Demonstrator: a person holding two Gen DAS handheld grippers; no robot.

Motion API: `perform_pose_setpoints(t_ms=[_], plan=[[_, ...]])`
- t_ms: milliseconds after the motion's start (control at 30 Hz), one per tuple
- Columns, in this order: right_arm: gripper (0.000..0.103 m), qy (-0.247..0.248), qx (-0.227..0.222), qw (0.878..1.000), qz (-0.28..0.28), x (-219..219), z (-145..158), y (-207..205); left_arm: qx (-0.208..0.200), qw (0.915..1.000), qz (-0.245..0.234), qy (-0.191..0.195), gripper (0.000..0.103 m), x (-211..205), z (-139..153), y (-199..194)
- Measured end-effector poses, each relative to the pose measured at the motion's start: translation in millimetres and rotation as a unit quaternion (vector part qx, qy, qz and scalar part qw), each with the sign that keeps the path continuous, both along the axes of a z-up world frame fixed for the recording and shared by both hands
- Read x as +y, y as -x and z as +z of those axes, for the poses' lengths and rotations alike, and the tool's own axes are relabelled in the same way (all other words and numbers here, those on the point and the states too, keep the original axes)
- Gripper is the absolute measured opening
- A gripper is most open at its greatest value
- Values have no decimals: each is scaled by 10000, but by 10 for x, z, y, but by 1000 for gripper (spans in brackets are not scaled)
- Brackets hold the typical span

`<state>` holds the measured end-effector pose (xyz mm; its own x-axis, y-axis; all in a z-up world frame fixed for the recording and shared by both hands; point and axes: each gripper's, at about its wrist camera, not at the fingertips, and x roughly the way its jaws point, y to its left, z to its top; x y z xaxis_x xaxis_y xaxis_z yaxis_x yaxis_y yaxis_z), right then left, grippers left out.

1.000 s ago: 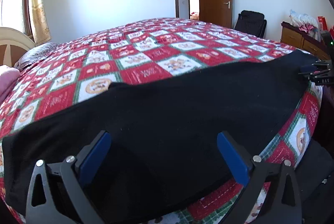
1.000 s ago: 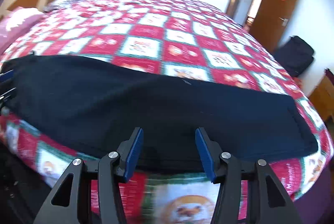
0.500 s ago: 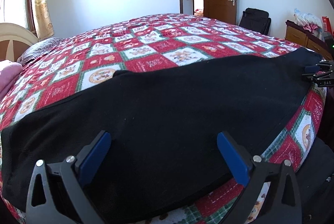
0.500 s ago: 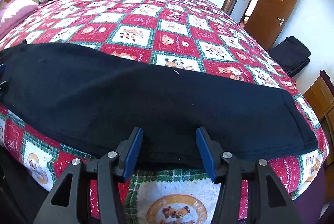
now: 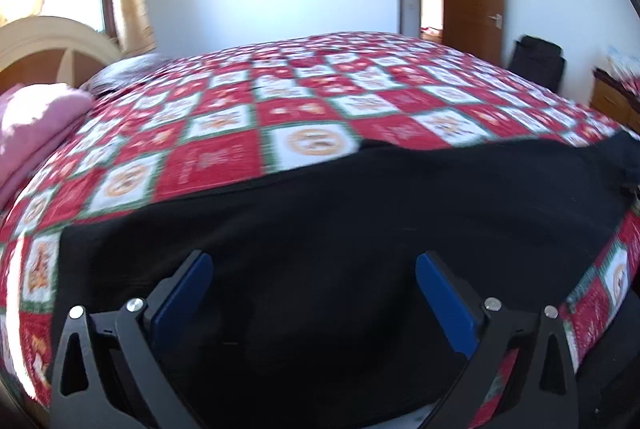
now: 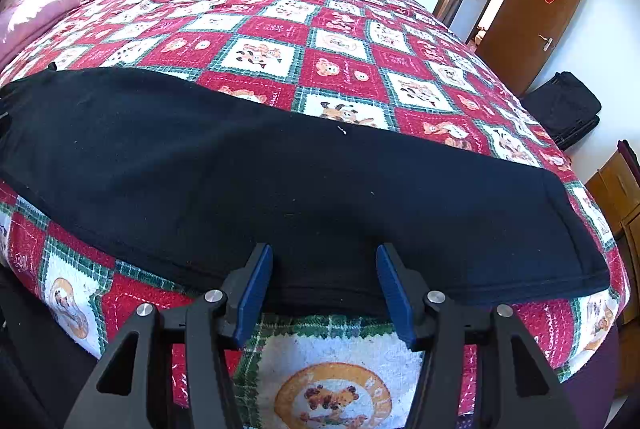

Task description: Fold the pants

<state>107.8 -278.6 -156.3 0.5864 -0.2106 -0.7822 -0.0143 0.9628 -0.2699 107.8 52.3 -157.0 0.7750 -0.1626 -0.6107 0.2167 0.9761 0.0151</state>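
Black pants [image 5: 360, 221] lie flat in a long band along the near edge of the bed, also in the right wrist view [image 6: 280, 185]. My left gripper [image 5: 314, 269] is open wide, its blue pads low over the pants near the waist end. My right gripper [image 6: 324, 269] is open, its pads astride the near edge of the pants toward the leg-hem end [image 6: 576, 241]. Neither holds cloth. The right gripper shows only as a dark blur at the left wrist view's right edge [image 5: 632, 185].
The bed has a red, white and green patchwork quilt [image 6: 340, 41]. A pink pillow [image 5: 36, 125] and cream headboard [image 5: 52, 41] are at the left. A brown door [image 6: 528, 17], black bag [image 6: 564, 109] and wooden cabinet [image 6: 620, 189] stand to the right.
The left wrist view has swung left and blurred; more of the waist end and headboard shows. The right gripper has edged closer to the pants' near edge. Both grippers stay open.
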Motion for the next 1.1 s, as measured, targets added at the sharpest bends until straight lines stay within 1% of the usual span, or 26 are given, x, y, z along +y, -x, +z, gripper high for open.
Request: perform_pose_setpoints(t_ms=[100,133,167,233,267,333,400,467,567,633,700,767,833,933,1000,1100], plan=[[56,-81,-15,10000,43,-17,40,3,26,9991,376,178,103,260,-3,-66],[56,-211,-7,9998,70,-47,85,7,61,9988,440,199,103,310,-20,-88],[56,-497,7,9987,67,-122,154,16,122,9984,497,221,103,367,-51,-106],[56,-1058,-160,9942,-55,-312,316,70,173,9978,592,261,103,461,-112,-119],[56,-1234,-313,9916,-223,-457,421,108,131,9979,577,265,103,477,-118,-114],[56,-1401,-669,9863,-559,-736,611,203,116,9981,562,210,103,469,-121,-109],[56,-1727,-995,9739,-1086,-1135,781,314,119,9980,589,208,103,465,-117,-103],[56,-2035,-1139,9600,-1552,-1482,854,412,115,9979,603,203,103,472,-111,-91],[56,-2398,-1126,9466,-1837,-1787,848,502,113,9979,609,213,103,474,-113,-95],[56,-2510,-1086,9415,-1968,-1885,806,512,110,9978,611,212,103,468,-111,-98],[52,-2643,-1002,9377,-2019,-1947,734,501,106,9978,616,222,103,470,-112,-104],[48,-2681,-924,9369,-2042,-1968,654,479,100,9977,624,226,103,471,-113,-103],[44,-2607,-938,9386,-2053,-1975,598,449,96,9977,630,231,103,476,-114,-106],[43,-2687,-980,9373,-1992,-2000,577,448,80,9977,638,234,103,475,-114,-108],[40,-2741,-1037,9353,-1982,-2015,543,448,70,9976,646,239,103,474,-116,-104],[29,-2770,-1078,9354,-1914,-2027,504,441,65,9976,654,236,103,474,-118,-104]])
